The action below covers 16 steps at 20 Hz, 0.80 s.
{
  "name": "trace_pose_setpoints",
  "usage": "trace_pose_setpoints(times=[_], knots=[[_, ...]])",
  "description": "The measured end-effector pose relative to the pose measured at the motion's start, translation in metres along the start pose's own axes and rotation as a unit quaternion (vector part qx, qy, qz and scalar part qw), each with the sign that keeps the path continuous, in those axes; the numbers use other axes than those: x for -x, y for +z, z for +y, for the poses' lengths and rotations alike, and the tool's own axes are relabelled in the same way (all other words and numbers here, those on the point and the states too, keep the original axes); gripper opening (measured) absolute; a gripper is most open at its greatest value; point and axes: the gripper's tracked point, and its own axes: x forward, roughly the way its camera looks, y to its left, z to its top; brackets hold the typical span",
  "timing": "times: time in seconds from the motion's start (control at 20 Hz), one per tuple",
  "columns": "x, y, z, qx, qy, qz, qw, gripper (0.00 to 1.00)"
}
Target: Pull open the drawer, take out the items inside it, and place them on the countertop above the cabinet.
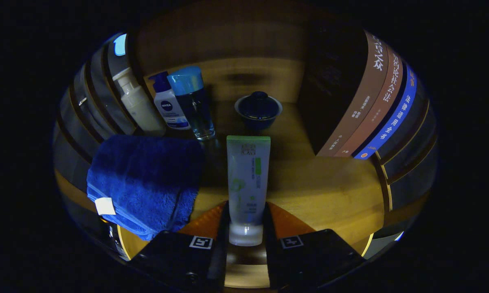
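The wooden countertop (330, 191) is dim and brown, with a wooden wall behind it. The gripper (246, 228) holds a white tube (247, 183) with a green end. Both fingers press on the tube's sides near its clear cap. The tube points straight ahead, away from the gripper, so its long way runs along the fingers. It hangs over the countertop, and I cannot tell if it touches the wood yet.

I think the tube still has to be set down. The bare wood just ahead and to the right looks like the easy spot.

A blue towel (146, 183) lies near the tube on the left. Beyond the towel stand three bottles (167, 103), close together. A small dark bowl with a lid (258, 109) sits straight ahead, beyond the tube's end. Books (370, 106) stand on the right.

The light is low, so the far corners are hard to see. The fingers hide the cap's sides.
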Motion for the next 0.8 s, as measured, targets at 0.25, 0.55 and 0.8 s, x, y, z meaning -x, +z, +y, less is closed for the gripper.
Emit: trace_pose_setpoints(times=[0.25,0.55,0.8], knots=[[-0.003,-0.001,0.0,-0.01,0.002,0.005,1.0,0.46],[0.001,0.004,0.002,-0.018,0.007,-0.007,1.0,0.54],[0.015,0.008,0.002,-0.026,0.011,-0.019,0.999,0.79]])
